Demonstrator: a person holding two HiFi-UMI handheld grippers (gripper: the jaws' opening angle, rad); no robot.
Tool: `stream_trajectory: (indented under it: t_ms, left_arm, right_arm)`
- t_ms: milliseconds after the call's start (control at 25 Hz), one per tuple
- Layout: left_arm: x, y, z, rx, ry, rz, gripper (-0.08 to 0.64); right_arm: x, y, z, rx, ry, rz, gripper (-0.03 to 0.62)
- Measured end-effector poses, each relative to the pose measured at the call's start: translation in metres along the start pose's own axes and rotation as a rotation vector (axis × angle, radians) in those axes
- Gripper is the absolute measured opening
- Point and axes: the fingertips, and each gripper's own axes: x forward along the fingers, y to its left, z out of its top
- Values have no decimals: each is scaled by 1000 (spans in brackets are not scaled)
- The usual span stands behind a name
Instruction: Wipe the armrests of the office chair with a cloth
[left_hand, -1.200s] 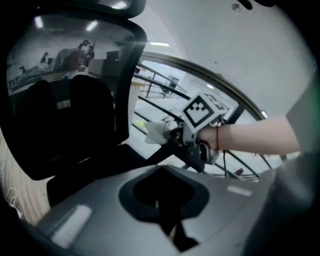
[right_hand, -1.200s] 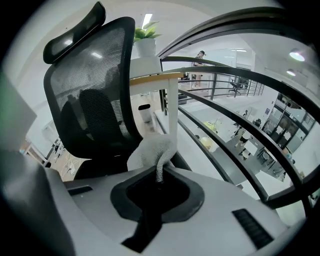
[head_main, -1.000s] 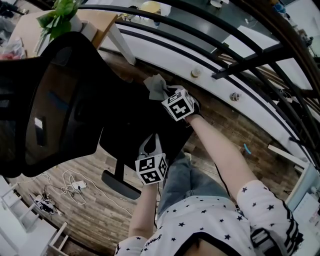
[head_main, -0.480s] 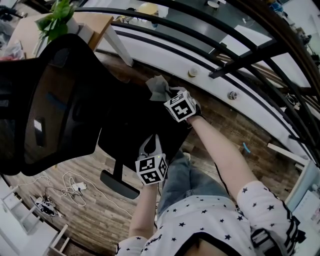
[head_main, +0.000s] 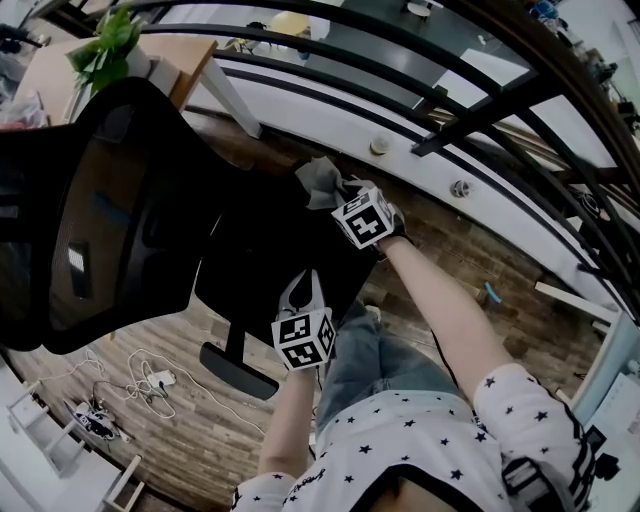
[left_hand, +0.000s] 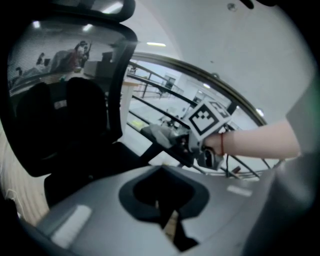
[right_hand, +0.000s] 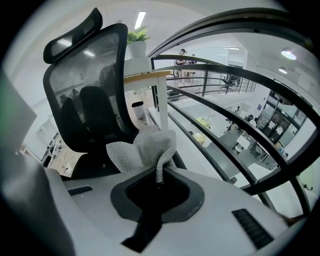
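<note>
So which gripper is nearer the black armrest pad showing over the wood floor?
Left. The left gripper hovers just above and right of the black armrest pad, tongs shut and empty. The right gripper is farther up the head view, clamping the grey terry cloth.

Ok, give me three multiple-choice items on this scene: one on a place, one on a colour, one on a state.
1. The plant stands: A on the desk; B on the floor; C on the chair seat.
2. The cloth is: A red; B grey; C blue.
3. The right gripper is: A open and empty; B shut on a cable; C shut on the cloth.

Answers: 1 A, it stands on the wooden desk top. 2 B, it looks grey in every view. 3 C, a fold of cloth runs down between its jaws.
</note>
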Motion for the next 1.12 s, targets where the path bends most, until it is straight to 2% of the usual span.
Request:
stream_trajectory:
  t_ms: [1120]
  left_arm:
    - [-10,-19,-22,24,9,-25,3]
  right_arm:
    - [-33,-18,-47,52,-1,-58,28]
